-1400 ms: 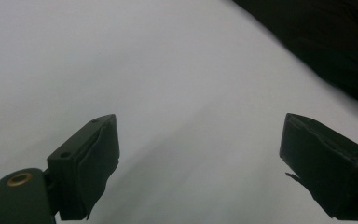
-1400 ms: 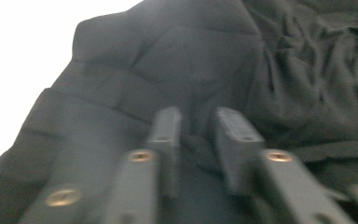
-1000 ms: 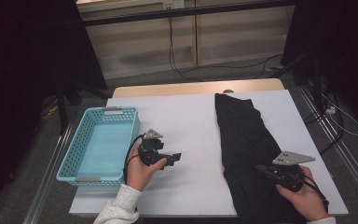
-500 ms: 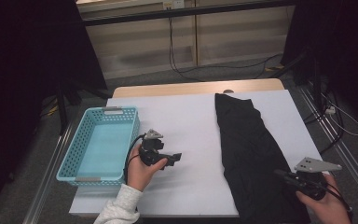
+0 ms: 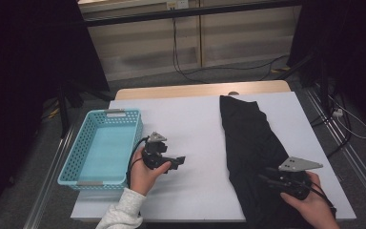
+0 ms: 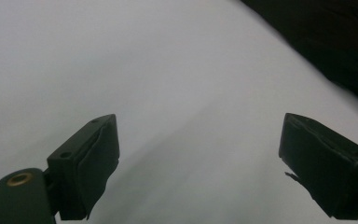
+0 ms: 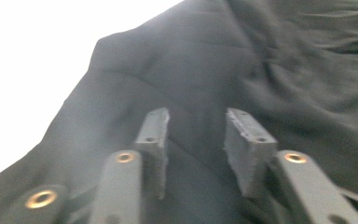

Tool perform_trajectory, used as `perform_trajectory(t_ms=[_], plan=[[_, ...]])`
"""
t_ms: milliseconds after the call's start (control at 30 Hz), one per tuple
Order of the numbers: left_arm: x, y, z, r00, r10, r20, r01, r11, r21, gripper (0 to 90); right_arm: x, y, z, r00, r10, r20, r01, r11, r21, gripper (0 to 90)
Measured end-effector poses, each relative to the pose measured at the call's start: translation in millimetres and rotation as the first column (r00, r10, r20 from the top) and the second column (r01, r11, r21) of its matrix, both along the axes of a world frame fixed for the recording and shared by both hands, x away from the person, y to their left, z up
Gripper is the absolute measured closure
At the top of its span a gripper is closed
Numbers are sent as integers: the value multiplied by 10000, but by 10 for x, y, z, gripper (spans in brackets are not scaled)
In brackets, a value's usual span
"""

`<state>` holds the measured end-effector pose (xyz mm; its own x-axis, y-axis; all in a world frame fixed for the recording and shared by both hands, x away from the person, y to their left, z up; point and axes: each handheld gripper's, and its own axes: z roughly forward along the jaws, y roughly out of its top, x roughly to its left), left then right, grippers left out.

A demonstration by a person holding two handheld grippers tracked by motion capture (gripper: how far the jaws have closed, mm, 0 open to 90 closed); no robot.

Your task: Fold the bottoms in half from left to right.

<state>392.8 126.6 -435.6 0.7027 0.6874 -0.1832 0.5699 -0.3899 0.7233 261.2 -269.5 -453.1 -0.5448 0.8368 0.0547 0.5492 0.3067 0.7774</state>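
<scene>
No readable text, labels or numbers anywhere.

Grey carpet floor [image 5: 190, 81], pale wall panels [image 5: 138, 43] — cables [image 5: 178, 52] trailing (dim light), dark curtains [image 5: 28, 71] flanking

bare white tabletop [image 5: 200, 129] mid-table, basket [image 5: 100, 148] left, black cloth [image 5: 248, 138] right

Left tool [image 5: 177, 161] held level near the bench's middle, jaws spread wide with nothing between, right tool [image 5: 263, 174] by the front right corner, jaws just opening, part-way apart, empty
</scene>
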Motion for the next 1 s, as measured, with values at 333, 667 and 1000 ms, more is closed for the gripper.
perform_trajectory(t_ms=[333,667,1000], plan=[[-10,19,-4,9999,137,16,-137,9999,37,126,33,80,-117,9979,575,-282,-582,9981,-215,885],[-9,6,12,10000,77,26,-78,10000,56,129,-370,-359,18,9999,105,-84,-104,9999,103,896],[-38,-38,40,9999,-38,106,37,10000,62,129,-529,-585,170,9945,-902,536,927,9946,-457,605]])
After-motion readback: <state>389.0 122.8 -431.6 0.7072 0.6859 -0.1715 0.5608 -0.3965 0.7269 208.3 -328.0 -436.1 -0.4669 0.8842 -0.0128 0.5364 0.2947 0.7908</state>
